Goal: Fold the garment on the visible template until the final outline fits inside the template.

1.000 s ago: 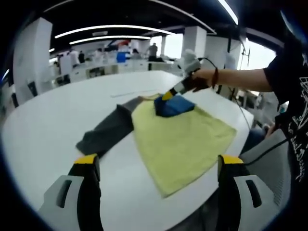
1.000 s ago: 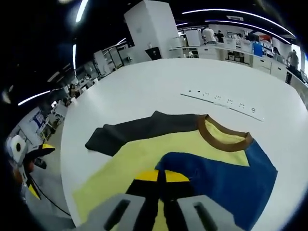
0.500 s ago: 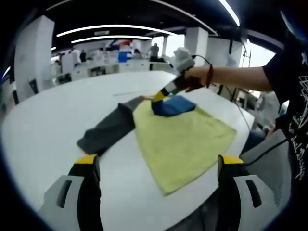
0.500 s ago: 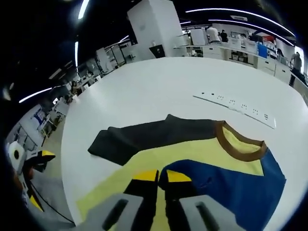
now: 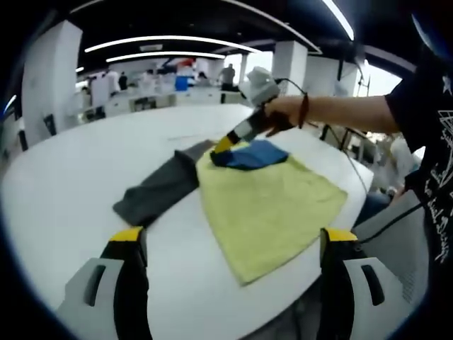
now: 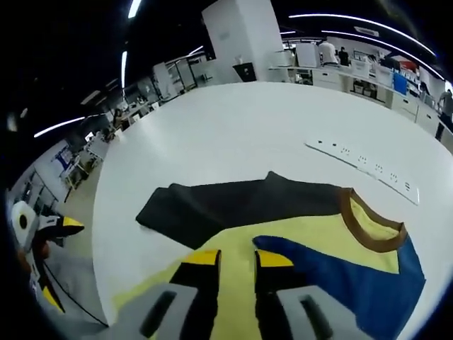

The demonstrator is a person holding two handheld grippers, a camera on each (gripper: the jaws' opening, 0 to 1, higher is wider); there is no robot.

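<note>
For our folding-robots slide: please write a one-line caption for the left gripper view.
Right claw at the blue sleeve folded onto the yellow shirt lying on a white table.

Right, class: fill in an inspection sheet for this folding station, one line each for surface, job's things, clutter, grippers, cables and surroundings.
Surface: white round table, bare apart from what is listed here.
Job's things: yellow shirt lying flat, grey sleeve spread out, blue sleeve folded over the yellow body, brown collar. No template outline made out.
Clutter: white strip with dark marks beyond the collar.
Grippers: left gripper open, held above the table's near edge, holding nothing; right gripper slightly open at the blue sleeve's edge.
Cables: black cable trailing from the right gripper.
Surroundings: open hall with white pillars, ceiling light strips, distant desks and people.
</note>
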